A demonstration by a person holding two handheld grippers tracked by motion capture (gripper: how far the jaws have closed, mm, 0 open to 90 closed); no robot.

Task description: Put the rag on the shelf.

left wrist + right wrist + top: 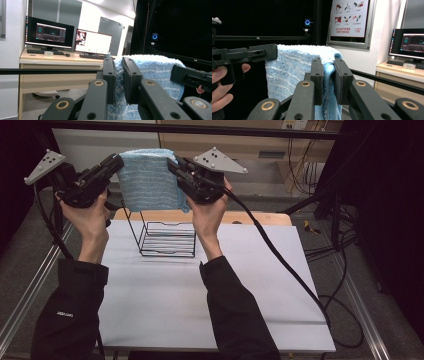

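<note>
Left gripper [114, 164] and right gripper [174, 166] each clamp an upper towel [147, 180] corner; towel hangs directly above the wire rack [167, 240].

The towel [149, 180] was light blue with faint paler stripes; the wire rack [167, 239] was black; the counter [165, 295] was white with a wooden far edge; both sleeves were black.

Blue towel's [149, 180] top corners hidden inside closed jaws, lower edge cut off in both gripper views
</note>
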